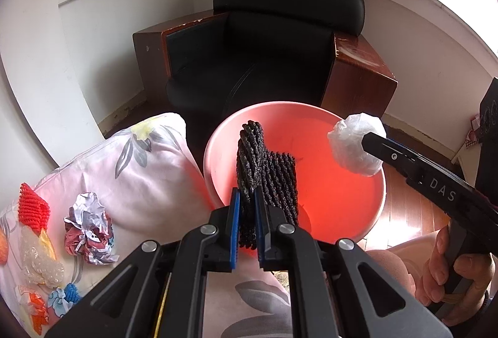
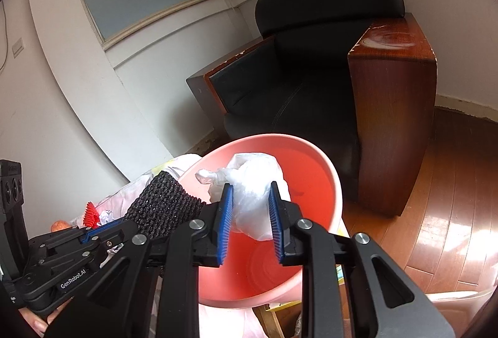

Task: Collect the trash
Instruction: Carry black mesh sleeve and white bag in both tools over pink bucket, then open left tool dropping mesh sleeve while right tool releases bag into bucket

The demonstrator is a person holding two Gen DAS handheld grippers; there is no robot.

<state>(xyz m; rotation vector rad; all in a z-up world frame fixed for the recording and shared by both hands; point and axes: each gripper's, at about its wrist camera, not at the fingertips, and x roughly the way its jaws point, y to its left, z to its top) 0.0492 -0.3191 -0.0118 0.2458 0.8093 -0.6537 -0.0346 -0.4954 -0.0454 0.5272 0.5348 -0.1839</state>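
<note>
A pink plastic bin [image 1: 358, 213] [image 2: 326, 170] stands beside the bed, below both grippers. My left gripper [image 1: 247, 198] is shut on a black foam net [image 1: 267, 170] that hangs over the bin's near rim; the same black foam net [image 2: 162, 207] shows at the left of the right wrist view. My right gripper [image 2: 250, 201] is shut on a crumpled white plastic bag [image 2: 255, 192] above the bin's opening. That white plastic bag [image 1: 356, 145] shows over the bin's right rim in the left wrist view, with the right gripper's fingers [image 1: 389, 148] behind it.
Several pieces of trash lie on the floral bedding [image 1: 149, 170]: a crumpled paper ball [image 1: 88, 229], a red foam net [image 1: 32, 207], clear plastic [image 1: 40, 266]. A black armchair [image 1: 264, 58] with wooden sides stands behind the bin. Wooden floor [image 2: 435, 213] at right.
</note>
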